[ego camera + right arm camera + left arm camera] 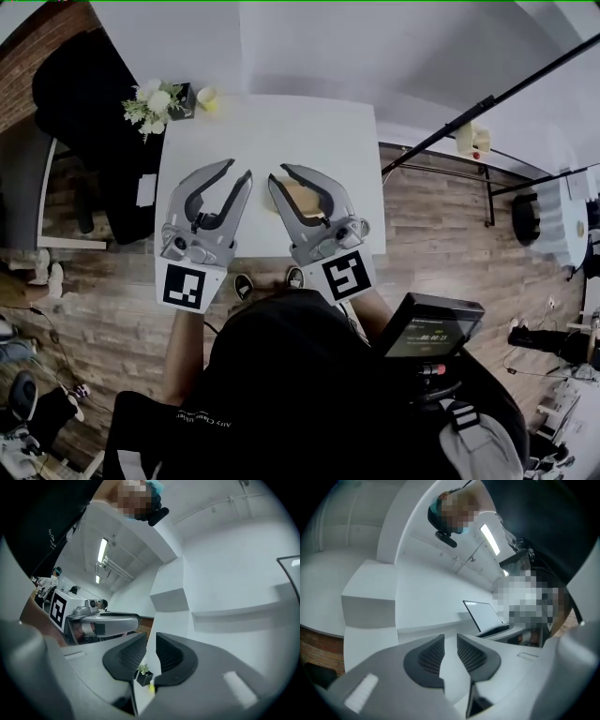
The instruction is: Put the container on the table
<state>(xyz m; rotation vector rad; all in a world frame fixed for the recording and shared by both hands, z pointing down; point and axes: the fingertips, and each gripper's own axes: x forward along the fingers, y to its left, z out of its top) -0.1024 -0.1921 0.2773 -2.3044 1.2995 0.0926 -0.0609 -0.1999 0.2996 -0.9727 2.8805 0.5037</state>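
On the table (281, 131), plant (155, 101) and cup (207, 97) stand far left, the container (300, 198) nearer, centre.

The pale grey plastic left gripper (239, 171) and right gripper (279, 175) have black ribbed pads (429, 656) and black-and-white square markers. Under both lies a white rectangular table (281, 122), with a tan container (300, 199) showing between the right gripper's arms. Beyond the left gripper are white flowers in a black pot (157, 101) and a small yellow cup (207, 97).

A tan thing (302, 199) on the worktop (281, 131) is largely hidden beneath the right tool (279, 175), and a yellow thing (207, 97) beyond the left tool (238, 170) is too small to be identified.
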